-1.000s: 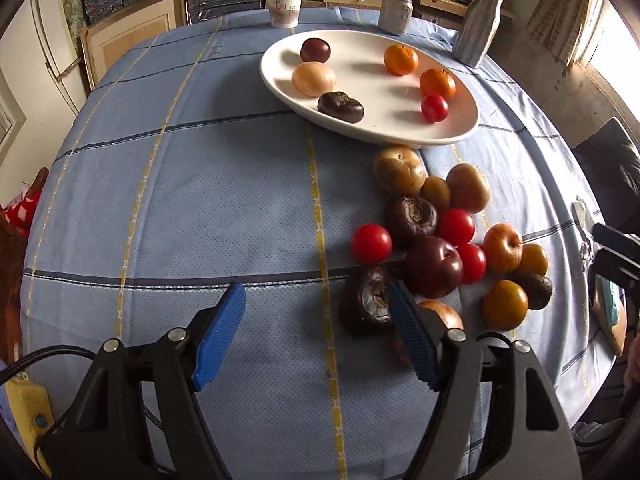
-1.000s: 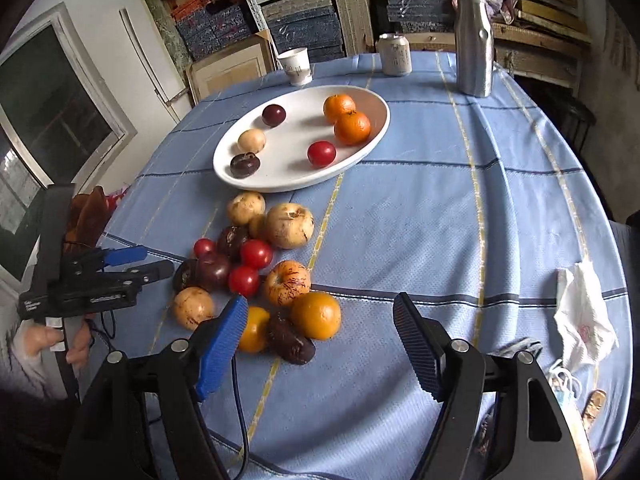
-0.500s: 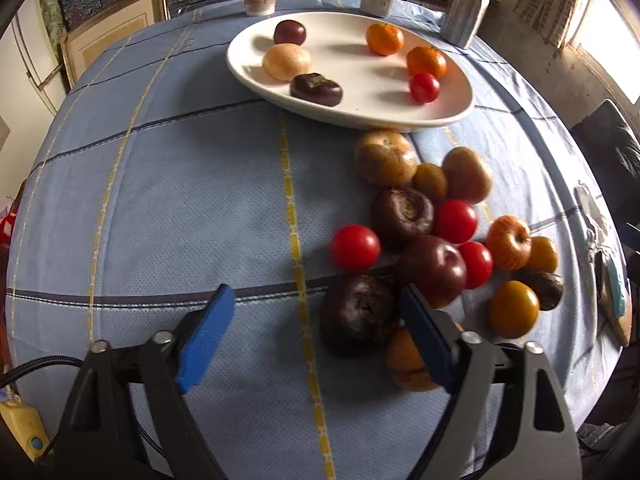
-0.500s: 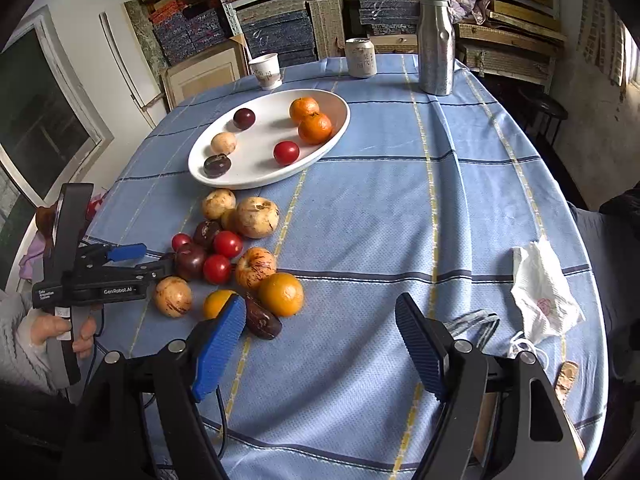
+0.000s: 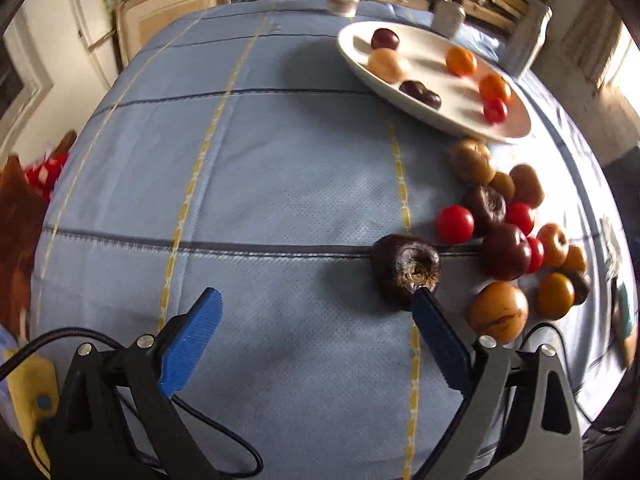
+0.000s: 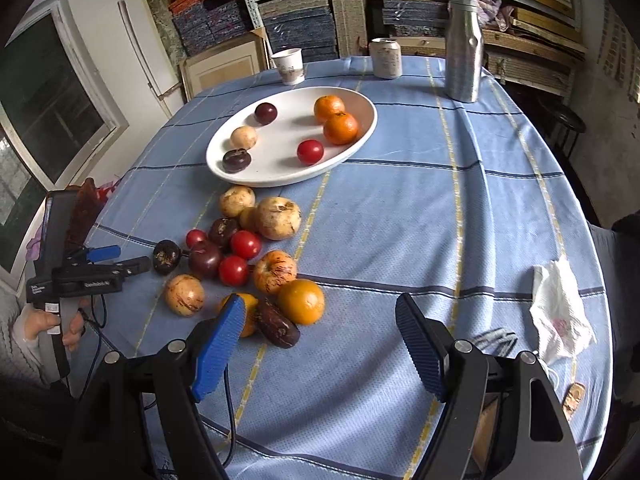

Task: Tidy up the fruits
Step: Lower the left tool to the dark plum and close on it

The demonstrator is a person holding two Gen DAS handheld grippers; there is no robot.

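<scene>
The left gripper [image 5: 316, 300] is hanging over the blue tablecloth [image 5: 280, 184] with its jaws wide; they have just been opening, and nothing is sitting between them. A dark wrinkly fruit [image 5: 406, 270] is lying by the tip of one blue finger [image 5: 438, 338]. More fruits are sitting on the white plate [image 5: 440, 118].

- Soft daylight fills both views; in the left wrist view a window [image 5: 624, 52] at the right edge is burnt out to white
- The left wrist view is smeared by motion blur: the plate [image 5: 440, 120] and the fruit pile [image 5: 508, 220] have soft outlines
- The right wrist view is sharp, with pale shadows beside the fruits on the desk [image 6: 400, 220]
- Fisheye bending curves the desk edges, and the corners are black
</scene>
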